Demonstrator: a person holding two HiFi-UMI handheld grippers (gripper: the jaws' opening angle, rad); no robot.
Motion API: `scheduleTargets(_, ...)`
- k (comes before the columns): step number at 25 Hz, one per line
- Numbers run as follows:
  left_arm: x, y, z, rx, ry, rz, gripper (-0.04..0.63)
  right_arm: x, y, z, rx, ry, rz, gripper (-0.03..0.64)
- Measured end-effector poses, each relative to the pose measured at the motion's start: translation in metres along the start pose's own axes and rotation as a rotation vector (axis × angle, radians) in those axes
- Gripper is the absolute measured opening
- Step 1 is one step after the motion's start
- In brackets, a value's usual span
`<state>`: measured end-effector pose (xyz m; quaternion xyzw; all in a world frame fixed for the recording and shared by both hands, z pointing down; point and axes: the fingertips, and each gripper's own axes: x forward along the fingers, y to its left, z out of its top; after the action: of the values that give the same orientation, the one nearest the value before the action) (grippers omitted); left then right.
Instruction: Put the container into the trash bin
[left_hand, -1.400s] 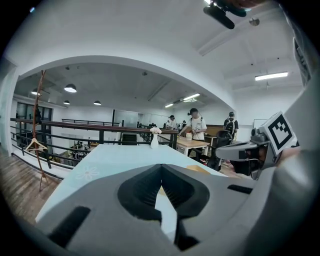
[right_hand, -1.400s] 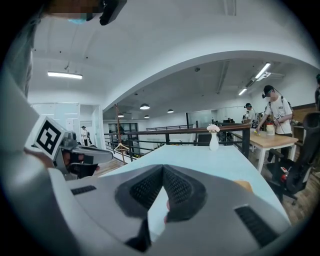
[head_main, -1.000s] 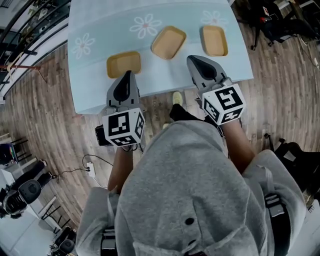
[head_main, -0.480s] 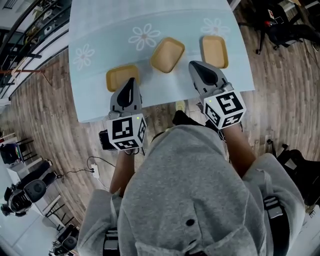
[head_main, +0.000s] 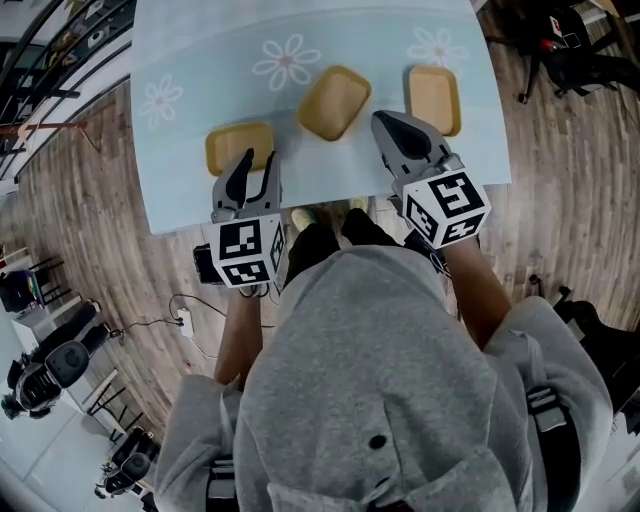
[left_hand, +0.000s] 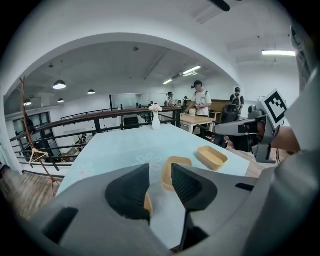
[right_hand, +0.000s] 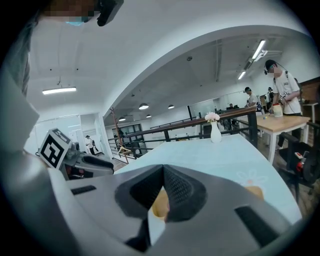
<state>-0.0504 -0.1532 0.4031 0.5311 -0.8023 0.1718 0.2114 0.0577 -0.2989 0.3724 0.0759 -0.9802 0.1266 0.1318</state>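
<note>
The left tool (head_main: 258, 160) is being spread, empty, near the container (head_main: 238, 146) laid 9-to-3 o'clock. The right tool (head_main: 386, 122) is squeezed closed.

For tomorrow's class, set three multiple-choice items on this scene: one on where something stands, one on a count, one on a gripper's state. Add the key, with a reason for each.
1. Where does the white vase stand?
A) at the far end of the table
B) on the floor
C) on a shelf

2. How many tan containers lie on the table?
A) two
B) three
C) five

3. How do the jaws of the right gripper stand?
A) wide apart
B) clamped on a lid
C) together, holding nothing

Key:
1 A: the left gripper view shows the vase beyond the containers, at the table's far edge.
2 B: the head view shows three on the cloth.
3 C: the right gripper view shows the jaws meeting at the tips, with nothing gripped.
</note>
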Motion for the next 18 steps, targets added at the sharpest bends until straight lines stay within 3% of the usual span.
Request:
scheduleTargets(5,0.008,0.012,-0.025,0.016,0.086,0.025,0.147,0.005,0.002,-0.003,-0.004,0.012,-0.011,0.025)
scheduleTargets(18,0.037,0.017,-0.089,0.039,0.247,-0.071,0.146,0.017,0.017,-0.005,-0.02,0.017,-0.064,0.025)
